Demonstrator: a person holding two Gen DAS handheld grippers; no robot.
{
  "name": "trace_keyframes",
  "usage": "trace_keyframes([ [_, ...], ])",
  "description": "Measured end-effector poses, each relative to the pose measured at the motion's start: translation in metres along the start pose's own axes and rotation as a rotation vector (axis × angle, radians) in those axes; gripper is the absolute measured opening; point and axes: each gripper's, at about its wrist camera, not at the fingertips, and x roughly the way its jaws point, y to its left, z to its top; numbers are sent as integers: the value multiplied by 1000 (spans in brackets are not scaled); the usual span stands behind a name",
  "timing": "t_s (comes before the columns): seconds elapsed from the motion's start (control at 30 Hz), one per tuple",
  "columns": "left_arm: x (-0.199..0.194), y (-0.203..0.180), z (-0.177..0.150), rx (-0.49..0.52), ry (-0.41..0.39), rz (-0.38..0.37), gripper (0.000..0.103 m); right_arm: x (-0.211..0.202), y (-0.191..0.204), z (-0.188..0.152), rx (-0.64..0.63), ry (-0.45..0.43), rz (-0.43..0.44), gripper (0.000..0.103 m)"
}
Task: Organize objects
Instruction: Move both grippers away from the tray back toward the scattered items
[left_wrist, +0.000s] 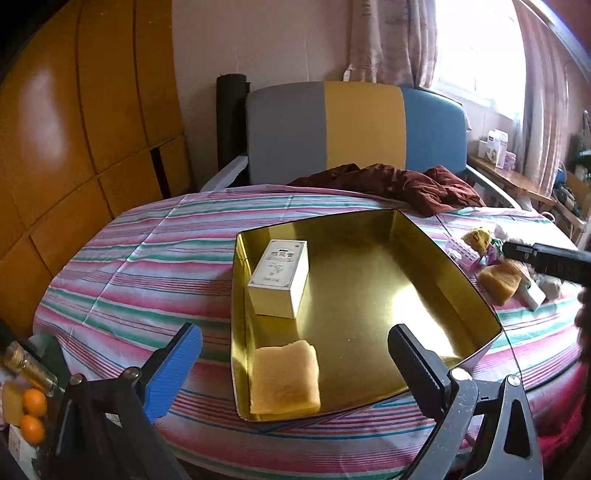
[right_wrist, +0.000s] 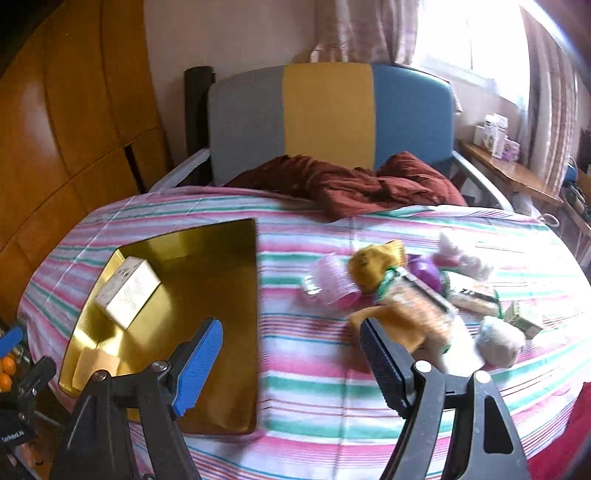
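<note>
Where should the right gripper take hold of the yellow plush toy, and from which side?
Probably its body: the yellow plush toy lies on its side on the striped sheet, so the torso offers the widest soft span. Come from above with the open right gripper, jaws across the torso, clear of the pink roller beside its head.

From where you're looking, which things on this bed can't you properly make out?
- Pile of small things, right wrist view: motion blur smears it; only a yellow plush toy reads.
- White box in the gold tray, left wrist view: print too small.
- Oranges, left wrist view: cut off by the edge.
</note>
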Motion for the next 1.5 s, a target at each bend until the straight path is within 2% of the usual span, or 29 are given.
trace_keyframes([
  [0.27,1,-19,6,55,0,-19,101,-4,-49,26,30,-4,-58,78],
  [0.4,1,-30,10,87,-4,-51,101,4,-80,34,25,-5,-115,78],
  [0.57,3,-51,19,140,-14,-79,101,19,-126,29,79,1,-172,78],
  [0.7,9,-71,28,185,-9,-87,101,28,-149,21,168,19,-150,78],
  [1.1,28,-133,49,319,-13,-131,101,30,-155,19,220,32,-78,78],
  [1.5,33,-182,59,435,-34,-182,100,24,-167,19,285,17,-52,78],
])
